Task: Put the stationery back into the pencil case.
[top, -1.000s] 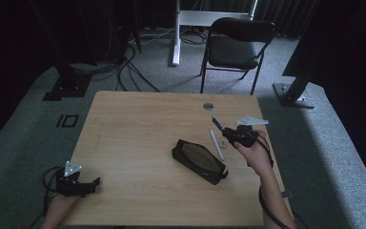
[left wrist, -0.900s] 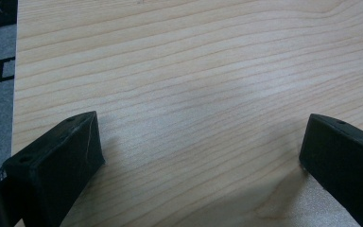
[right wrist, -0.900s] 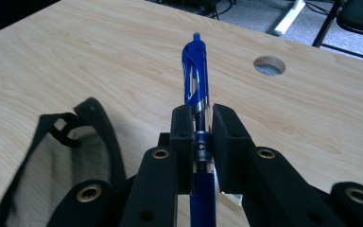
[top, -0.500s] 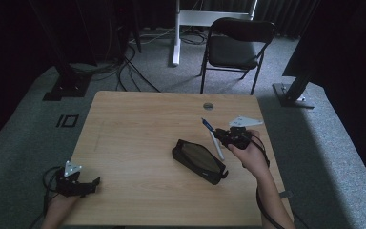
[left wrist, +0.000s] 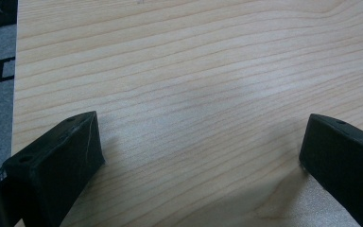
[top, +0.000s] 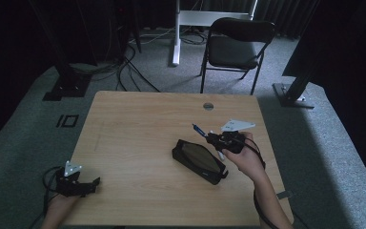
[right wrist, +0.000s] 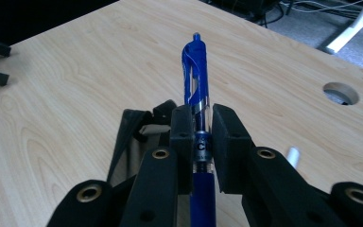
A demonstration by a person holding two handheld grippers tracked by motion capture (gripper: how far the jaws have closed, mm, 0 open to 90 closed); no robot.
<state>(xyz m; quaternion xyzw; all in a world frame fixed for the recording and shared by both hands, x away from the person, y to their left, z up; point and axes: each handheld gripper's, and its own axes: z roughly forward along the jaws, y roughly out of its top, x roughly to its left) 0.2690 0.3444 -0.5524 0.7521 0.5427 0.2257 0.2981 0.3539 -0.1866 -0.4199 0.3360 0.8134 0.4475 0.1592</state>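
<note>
High view: pen [top: 198, 129] held well inside table [top: 138, 124] edges.

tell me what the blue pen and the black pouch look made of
Blue pen: probably plastic, glossy and see-through blue with highlights along the barrel. Black pouch: seemingly soft fabric, matte and slightly sagging, though the weave is too small to tell.

Your high view is dim: the room's edges sink into black, and only the bench [top: 138, 143] and the grey floor catch soft light from above. Both gripper views look brighter and evenly lit, with faint shadows under the fingers [left wrist: 56, 156]. Your blue pen [right wrist: 196, 75] shows small glints; the far background blurs slightly.
</note>
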